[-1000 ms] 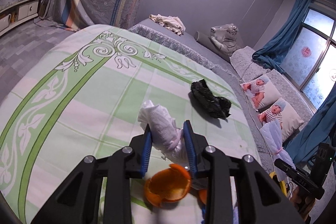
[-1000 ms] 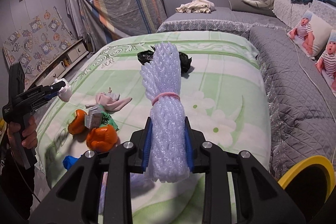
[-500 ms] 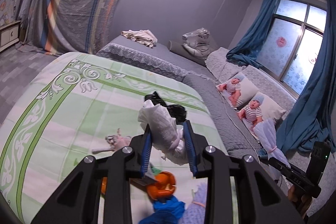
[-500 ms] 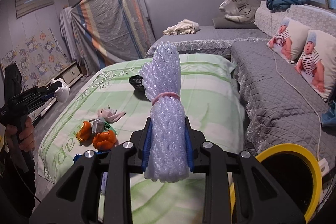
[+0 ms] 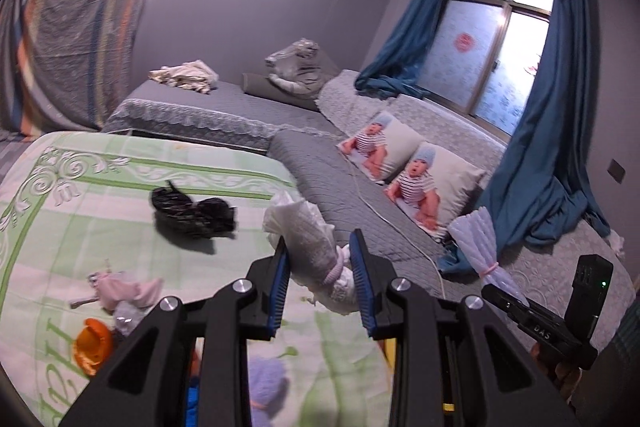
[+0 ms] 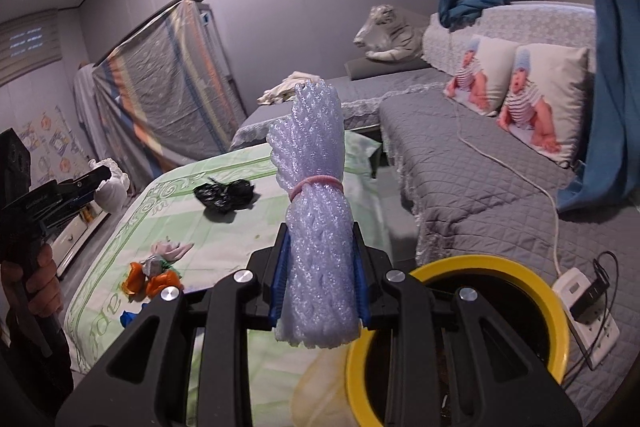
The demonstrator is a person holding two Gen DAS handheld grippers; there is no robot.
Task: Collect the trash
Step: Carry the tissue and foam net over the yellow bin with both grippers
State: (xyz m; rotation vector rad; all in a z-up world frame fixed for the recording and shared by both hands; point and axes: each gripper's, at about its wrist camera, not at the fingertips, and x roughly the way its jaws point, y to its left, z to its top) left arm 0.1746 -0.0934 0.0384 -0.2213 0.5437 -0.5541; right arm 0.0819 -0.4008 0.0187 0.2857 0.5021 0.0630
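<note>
My left gripper (image 5: 320, 263) is shut on a crumpled white tissue wad (image 5: 308, 239), held above the green patterned cover (image 5: 100, 227). My right gripper (image 6: 320, 255) is shut on a bundle of white foam netting (image 6: 316, 211) tied with a pink band, held just left of and above the yellow-rimmed bin (image 6: 516, 275). In the left wrist view the same foam bundle (image 5: 478, 239) shows at the right. In the right wrist view the tissue wad (image 6: 114, 187) shows at the far left. On the cover lie a black bag (image 5: 192, 213), a pink wrapper (image 5: 128, 291) and orange peel (image 5: 94, 345).
Grey quilted bedding (image 6: 480, 179) runs along the right, with two baby-print pillows (image 6: 520, 95) and a white cable (image 6: 512, 171). A power strip (image 6: 592, 315) lies on the bedding by the bin. Blue curtains (image 5: 548, 147) hang by the window. A person's hand (image 6: 34, 279) grips the left tool.
Both grippers have lifted and swung right, away from the cover, each keeping its load. The yellow bin has come into the right wrist view below the foam bundle.
</note>
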